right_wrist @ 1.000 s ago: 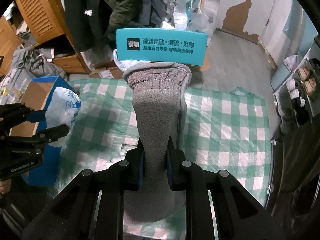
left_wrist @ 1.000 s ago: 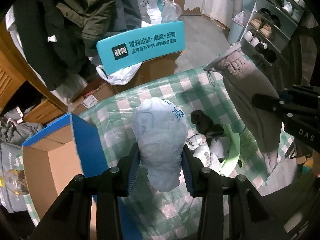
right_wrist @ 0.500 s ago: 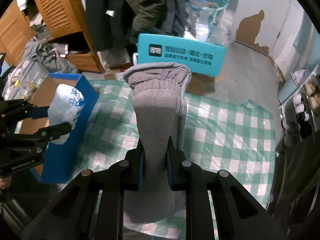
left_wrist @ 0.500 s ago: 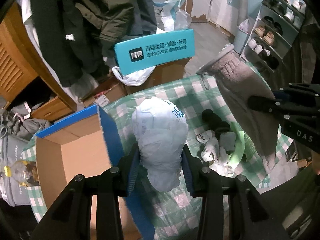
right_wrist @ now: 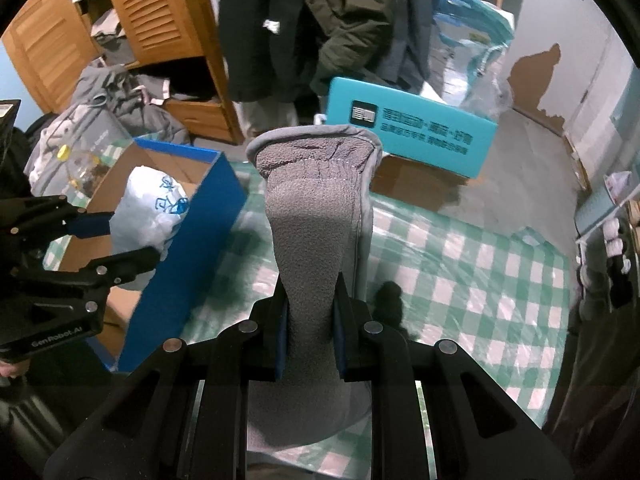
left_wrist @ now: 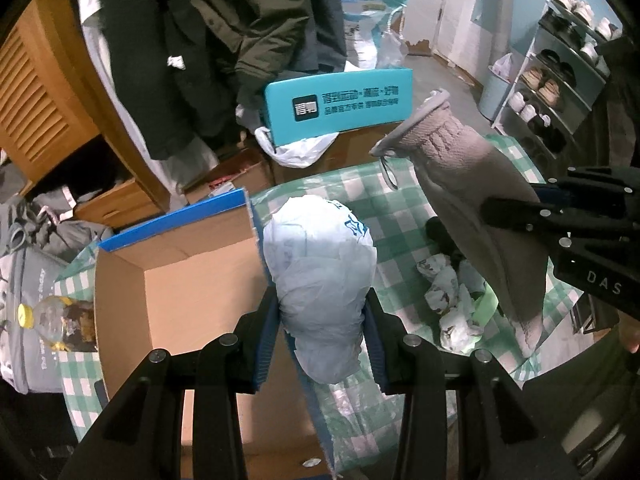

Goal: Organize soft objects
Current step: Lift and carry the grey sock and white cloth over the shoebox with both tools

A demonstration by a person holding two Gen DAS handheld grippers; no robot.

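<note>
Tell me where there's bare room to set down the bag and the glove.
The cardboard box interior looks bare, just left of the white bag. In the right wrist view, the checked cloth right of the grey glove is clear. The cloth beside the small sock pile is crowded.

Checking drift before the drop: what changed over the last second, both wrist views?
Both tongs carried their loads toward the open cardboard box: it now fills the lower left of the left view, and the bagged bundle sits at its blue wall rather than over the checked cloth. Nothing grasped or released. Unchanged: left tongs clamp the bundle, right tongs clamp the grey sock.
</note>
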